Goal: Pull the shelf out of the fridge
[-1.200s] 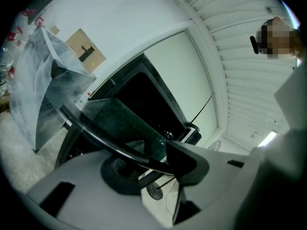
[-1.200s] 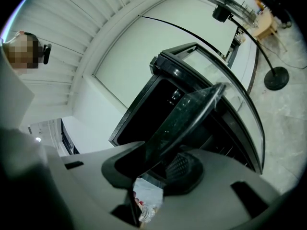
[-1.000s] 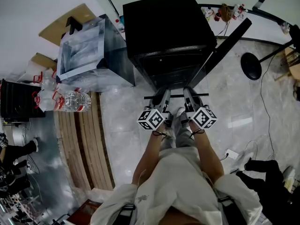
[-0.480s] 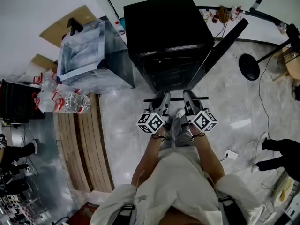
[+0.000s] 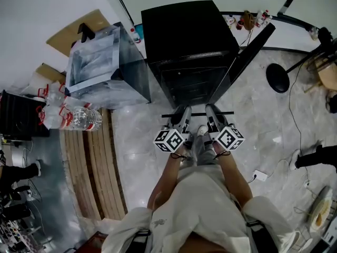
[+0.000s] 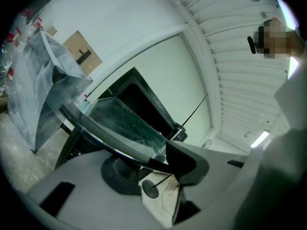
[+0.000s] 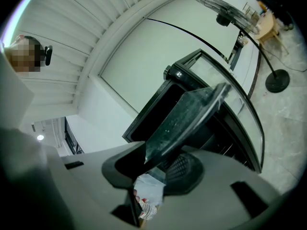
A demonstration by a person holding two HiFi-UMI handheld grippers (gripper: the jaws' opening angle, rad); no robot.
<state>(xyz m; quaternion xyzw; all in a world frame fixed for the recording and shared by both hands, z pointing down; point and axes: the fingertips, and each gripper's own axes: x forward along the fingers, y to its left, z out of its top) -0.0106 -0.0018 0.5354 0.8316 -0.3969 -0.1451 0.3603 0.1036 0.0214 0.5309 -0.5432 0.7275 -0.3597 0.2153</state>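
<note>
Lately: one clear glass shelf (image 5: 197, 113), dark-trimmed, clamped by left gripper (image 5: 181, 113) and right gripper (image 5: 212, 112), had slid further from the black fridge (image 5: 187, 36) (removal seemingly well along).

The open black fridge (image 5: 189, 41) stands straight ahead of me. Its black door (image 5: 251, 51) swings out on my right and walls off that side. On my left a clear plastic-wrapped box (image 5: 100, 62) sits just beside the fridge, so the lane in front is narrow. The glass shelf with a dark front bar (image 5: 197, 113), clamped in my left gripper (image 5: 180, 116) and right gripper (image 5: 211, 114), spans that lane. Pale marble floor (image 5: 142, 141) lies bare beside my legs. Farther left are shrink-wrapped water bottles (image 5: 73, 117) and a slatted wooden pallet (image 5: 92, 162). Farther right are a round black stand base (image 5: 277, 78) and a white power strip (image 5: 259, 174).
</note>
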